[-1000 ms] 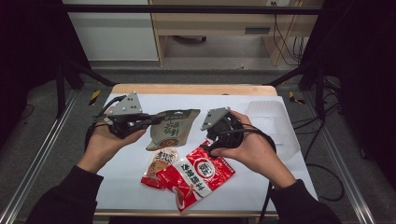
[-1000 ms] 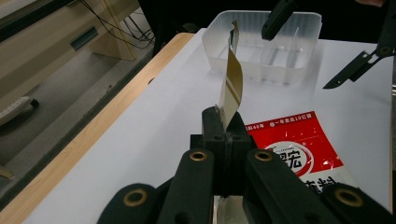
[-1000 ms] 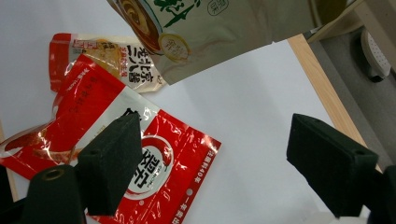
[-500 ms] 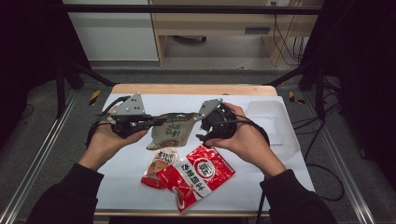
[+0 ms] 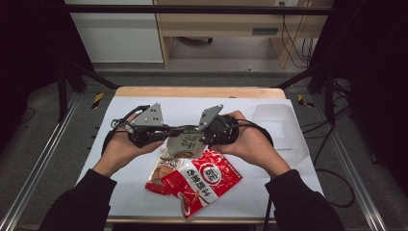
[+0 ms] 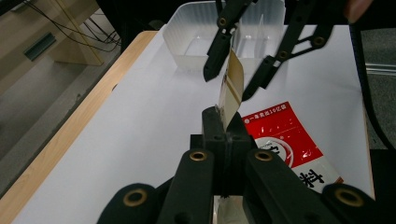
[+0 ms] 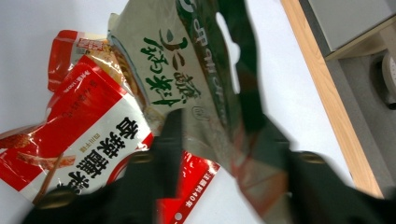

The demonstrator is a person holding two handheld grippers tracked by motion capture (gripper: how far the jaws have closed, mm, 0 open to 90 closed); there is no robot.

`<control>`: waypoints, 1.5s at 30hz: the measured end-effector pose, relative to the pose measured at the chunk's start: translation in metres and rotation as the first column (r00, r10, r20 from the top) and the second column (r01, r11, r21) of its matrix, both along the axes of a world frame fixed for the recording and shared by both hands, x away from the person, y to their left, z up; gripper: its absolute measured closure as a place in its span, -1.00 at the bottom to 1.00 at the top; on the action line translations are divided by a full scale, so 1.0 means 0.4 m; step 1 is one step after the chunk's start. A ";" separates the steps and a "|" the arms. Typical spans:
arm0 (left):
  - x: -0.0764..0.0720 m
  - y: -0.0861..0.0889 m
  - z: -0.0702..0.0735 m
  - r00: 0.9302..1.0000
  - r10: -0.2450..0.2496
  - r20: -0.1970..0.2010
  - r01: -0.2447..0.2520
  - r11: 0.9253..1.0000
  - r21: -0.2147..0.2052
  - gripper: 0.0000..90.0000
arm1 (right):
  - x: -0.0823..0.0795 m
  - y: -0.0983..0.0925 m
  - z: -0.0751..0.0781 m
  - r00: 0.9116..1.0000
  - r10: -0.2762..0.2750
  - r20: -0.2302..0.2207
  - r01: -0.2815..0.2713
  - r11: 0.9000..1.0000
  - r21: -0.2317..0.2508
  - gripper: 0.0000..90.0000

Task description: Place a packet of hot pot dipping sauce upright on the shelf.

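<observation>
The limp, crinkly green packet (image 5: 185,143) hangs edge-pinched in the left gripper (image 5: 166,133) — the right gripper (image 5: 202,137), just closing, straddles its far edge.

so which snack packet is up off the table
The green-and-beige packet, pinched by the left gripper; both red packets lie flat.

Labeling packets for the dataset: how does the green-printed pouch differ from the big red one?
The green-printed pouch is beige with green lettering and held off the table, its edge clamped in the left gripper; the red packet is red and white and lies flat on the white table cover, ungripped. Both are flat printed snack pouches.
</observation>
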State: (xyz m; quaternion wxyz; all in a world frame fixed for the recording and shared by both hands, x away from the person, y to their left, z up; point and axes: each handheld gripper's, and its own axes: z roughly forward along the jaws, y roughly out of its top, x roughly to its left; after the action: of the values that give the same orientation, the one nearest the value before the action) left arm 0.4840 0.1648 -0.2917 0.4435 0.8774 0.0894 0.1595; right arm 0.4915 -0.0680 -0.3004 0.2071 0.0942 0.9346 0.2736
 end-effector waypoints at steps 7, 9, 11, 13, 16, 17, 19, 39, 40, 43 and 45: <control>0.005 0.000 -0.013 1.000 -0.003 -0.017 0.003 1.000 -0.018 1.00 | 0.005 0.004 -0.007 1.000 -0.010 0.015 0.011 1.000 -0.008 0.71; 0.006 -0.001 -0.017 1.000 -0.001 -0.018 0.001 1.000 -0.020 1.00 | 0.005 0.007 -0.011 1.000 -0.011 0.010 0.011 1.000 -0.010 0.87; 0.007 0.001 -0.023 1.000 0.008 -0.020 -0.009 1.000 -0.023 1.00 | 0.004 0.010 -0.012 1.000 -0.011 0.005 0.011 1.000 -0.017 0.98; 0.008 0.004 -0.030 1.000 0.009 -0.027 -0.009 1.000 -0.021 1.00 | 0.005 0.012 -0.013 1.000 -0.006 0.009 0.006 1.000 -0.027 1.00; 0.011 0.008 -0.044 0.999 0.019 -0.051 -0.020 0.999 -0.025 0.88 | 0.003 0.016 -0.014 1.000 -0.012 0.026 0.013 0.999 -0.045 1.00; 0.011 0.009 -0.048 0.998 0.028 -0.051 -0.030 0.999 -0.025 0.80 | 0.004 0.017 -0.013 0.999 -0.012 0.034 0.014 0.998 -0.059 1.00; 0.013 0.014 -0.054 0.997 0.049 -0.055 -0.050 0.998 -0.033 0.58 | 0.005 0.016 -0.013 0.999 -0.027 0.044 0.030 0.997 -0.073 1.00; -0.029 0.196 -0.156 0.954 0.289 -0.081 -0.284 0.956 0.067 -0.68 | 0.010 -0.128 0.076 0.984 -0.121 0.132 0.135 0.985 -0.106 1.00; -0.031 0.207 -0.165 0.953 0.289 -0.095 -0.284 0.957 0.065 -0.70 | 0.010 -0.138 0.086 0.982 -0.127 0.140 0.143 0.984 -0.106 1.00; -0.040 0.248 -0.195 0.942 0.314 -0.116 -0.308 0.949 0.065 -0.71 | 0.007 -0.171 0.111 0.978 -0.144 0.152 0.161 0.981 -0.105 1.00; -0.047 0.270 -0.215 0.937 0.326 -0.127 -0.317 0.944 0.086 -0.75 | 0.006 -0.193 0.126 0.975 -0.157 0.158 0.174 0.979 -0.102 1.00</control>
State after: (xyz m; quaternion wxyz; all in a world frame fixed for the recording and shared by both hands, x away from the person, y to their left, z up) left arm 0.4651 0.2729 -0.3778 0.3757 0.8737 0.2574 0.1709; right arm 0.4937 -0.1450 -0.2501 0.3035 0.1389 0.9195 0.2074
